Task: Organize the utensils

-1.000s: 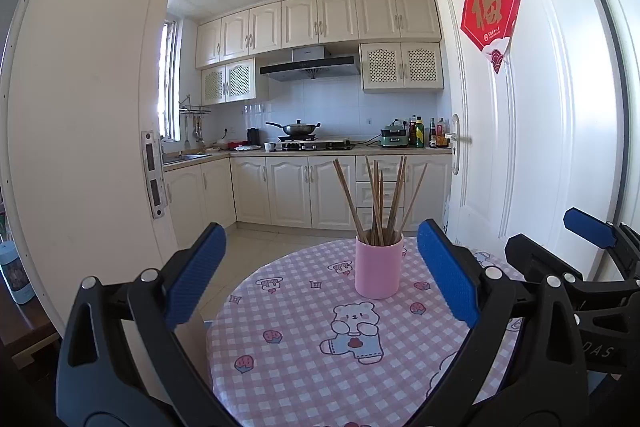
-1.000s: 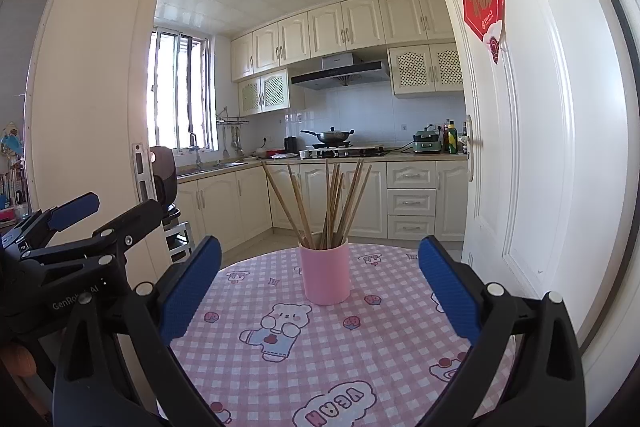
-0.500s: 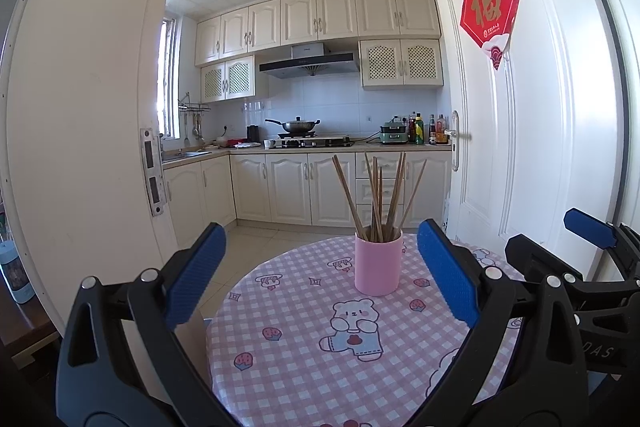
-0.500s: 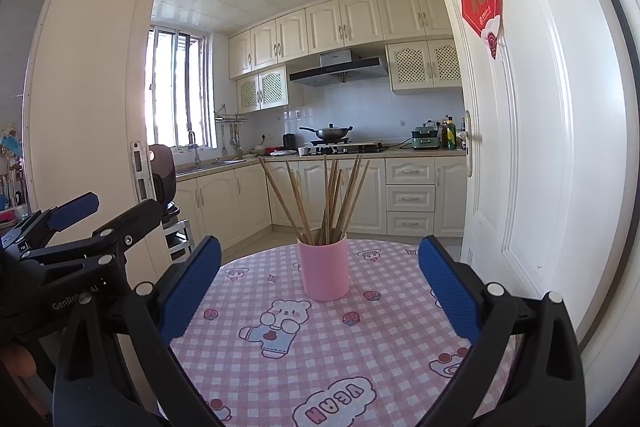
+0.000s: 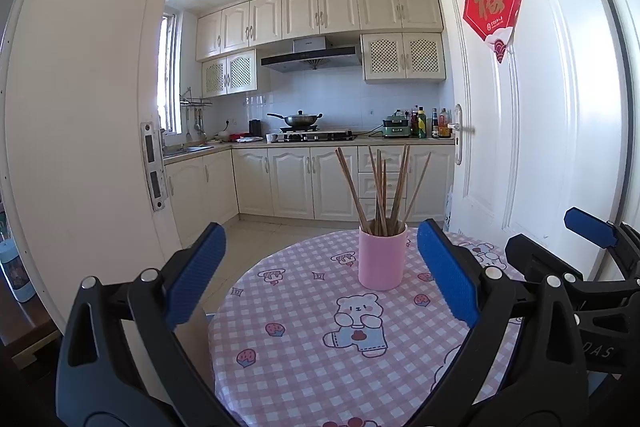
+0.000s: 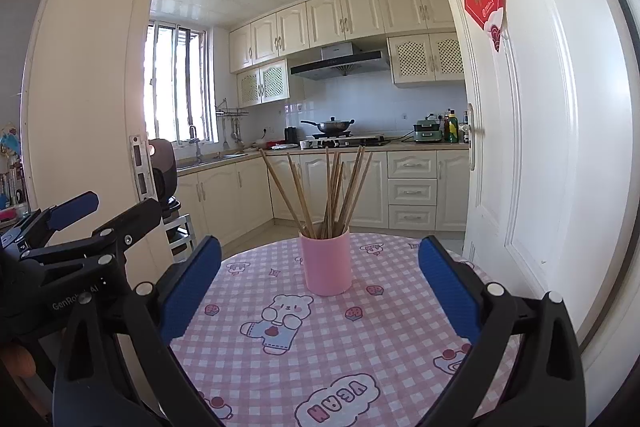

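Round table (image 5: 304, 379) with pink checked cloth, seen through a doorway into a kitchen.

Both left tongs (image 5: 320, 267) and right tongs (image 6: 320, 279) hang wide apart, holding nothing. Ahead, between their blue pads, a pink cup (image 5: 382, 255) stands upright on the table, holding wooden chopsticks (image 5: 380, 187) fanned outward. Beyond: cream cabinets (image 5: 312, 183), a wok (image 5: 298, 119). The table's near edge is cut off; counter bottles are indistinct.

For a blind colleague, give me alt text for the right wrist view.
A pink cup full of wooden chopsticks stands upright on a round table with a pink checked cloth. The open right gripper frames it, holding nothing; a kitchen lies behind.
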A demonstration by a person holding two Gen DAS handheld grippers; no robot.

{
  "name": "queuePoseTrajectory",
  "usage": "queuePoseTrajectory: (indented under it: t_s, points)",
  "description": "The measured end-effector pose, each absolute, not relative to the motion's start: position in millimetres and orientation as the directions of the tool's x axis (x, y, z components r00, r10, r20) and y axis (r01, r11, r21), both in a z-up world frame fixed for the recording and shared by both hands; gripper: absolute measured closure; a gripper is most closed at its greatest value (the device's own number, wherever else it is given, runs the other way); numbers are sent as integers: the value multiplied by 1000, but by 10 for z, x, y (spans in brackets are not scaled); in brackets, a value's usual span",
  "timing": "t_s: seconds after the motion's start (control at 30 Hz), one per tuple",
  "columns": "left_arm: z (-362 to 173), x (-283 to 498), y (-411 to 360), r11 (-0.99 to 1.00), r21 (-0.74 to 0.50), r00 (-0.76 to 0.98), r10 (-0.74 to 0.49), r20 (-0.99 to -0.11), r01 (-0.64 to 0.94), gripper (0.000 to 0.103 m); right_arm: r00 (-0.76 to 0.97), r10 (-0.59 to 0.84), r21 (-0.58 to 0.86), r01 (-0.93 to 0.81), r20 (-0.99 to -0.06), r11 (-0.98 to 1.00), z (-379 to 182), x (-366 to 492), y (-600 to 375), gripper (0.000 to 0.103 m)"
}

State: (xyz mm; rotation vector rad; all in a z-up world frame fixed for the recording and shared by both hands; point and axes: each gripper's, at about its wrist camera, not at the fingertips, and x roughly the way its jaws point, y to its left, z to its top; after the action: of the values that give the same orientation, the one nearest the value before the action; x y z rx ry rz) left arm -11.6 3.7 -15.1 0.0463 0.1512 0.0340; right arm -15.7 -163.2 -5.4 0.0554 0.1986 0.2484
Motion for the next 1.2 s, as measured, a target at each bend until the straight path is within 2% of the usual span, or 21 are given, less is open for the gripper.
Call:
queuePoseTrajectory:
  t_s: [0.8,1.07,1.2]
  points:
    - [-229,138,52,997,56,979,64,-192,-54,9,935,264,101,-246,-237,964,-169,89,-1591,8]
    - [-325,339,71,996,54,969,78,-235,-67,9,923,278,109,-258,-265,960,-253,279,-1582,8]
    - [-426,525,84,997,49,954,66,-294,-53,9,911,274,97,-257,-309,962,-341,463,-1588,8]
